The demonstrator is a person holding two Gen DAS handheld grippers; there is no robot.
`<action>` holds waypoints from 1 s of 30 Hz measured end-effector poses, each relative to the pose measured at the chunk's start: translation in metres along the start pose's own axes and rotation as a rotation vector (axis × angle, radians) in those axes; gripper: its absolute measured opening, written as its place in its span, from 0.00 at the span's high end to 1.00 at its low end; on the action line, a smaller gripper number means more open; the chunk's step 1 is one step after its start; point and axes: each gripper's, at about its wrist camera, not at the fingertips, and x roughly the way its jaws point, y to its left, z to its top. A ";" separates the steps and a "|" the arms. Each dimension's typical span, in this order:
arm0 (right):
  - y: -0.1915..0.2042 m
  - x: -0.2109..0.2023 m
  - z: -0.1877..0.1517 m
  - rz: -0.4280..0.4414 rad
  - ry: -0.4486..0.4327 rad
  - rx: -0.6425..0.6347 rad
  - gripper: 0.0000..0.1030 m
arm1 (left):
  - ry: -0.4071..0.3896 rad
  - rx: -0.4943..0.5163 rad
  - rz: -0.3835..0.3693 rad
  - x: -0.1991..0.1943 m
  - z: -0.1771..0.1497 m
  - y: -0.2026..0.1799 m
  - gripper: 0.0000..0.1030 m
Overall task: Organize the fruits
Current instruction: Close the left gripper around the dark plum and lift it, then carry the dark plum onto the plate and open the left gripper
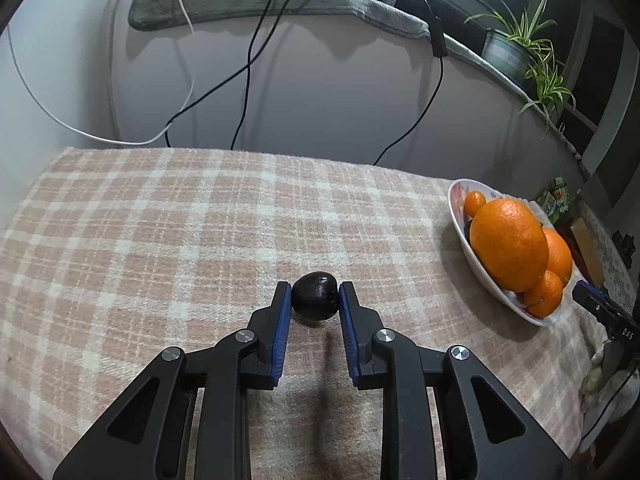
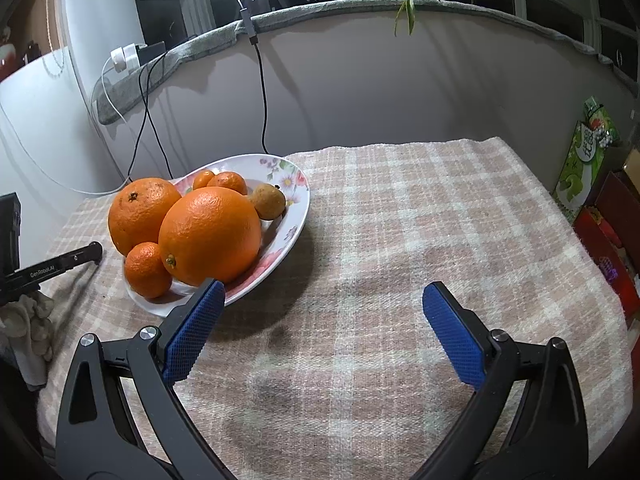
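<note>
The plate [image 2: 298, 216] near the surface's [image 2: 400, 240] far left corner holds two big oranges [image 2: 210, 232], three small mandarins [image 2: 147, 269] and one brown fruit [image 2: 269, 201]. One dark, glossy, egg-shaped fruit [image 1: 315, 295] sits mid-surface, pinched by the left tool [image 1: 315, 300]. The right tool [image 2: 320, 308] is spread wide, holding nothing.

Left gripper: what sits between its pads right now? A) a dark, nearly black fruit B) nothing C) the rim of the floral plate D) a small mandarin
A: in the left wrist view the left gripper has its blue pads against both sides of a dark fruit that is low over the checked cloth, while the oranges sit in the plate off to the right.
</note>
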 end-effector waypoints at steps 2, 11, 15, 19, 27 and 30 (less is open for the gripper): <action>-0.002 -0.001 0.000 0.012 -0.004 0.011 0.02 | -0.005 -0.004 -0.005 -0.003 0.001 -0.001 0.78; -0.007 -0.003 -0.001 0.048 -0.020 0.032 0.02 | -0.051 0.019 -0.076 -0.024 0.026 -0.033 0.78; -0.010 -0.003 -0.002 0.063 -0.015 0.047 0.02 | -0.064 0.064 -0.105 -0.026 0.037 -0.060 0.78; -0.012 -0.003 -0.002 0.078 -0.016 0.058 0.02 | -0.062 0.107 -0.121 -0.022 0.045 -0.086 0.78; -0.015 -0.004 -0.002 0.095 -0.023 0.072 0.02 | -0.048 0.183 -0.138 -0.012 0.057 -0.137 0.78; -0.015 -0.004 -0.002 0.097 -0.024 0.075 0.02 | -0.047 0.216 -0.140 -0.007 0.062 -0.156 0.78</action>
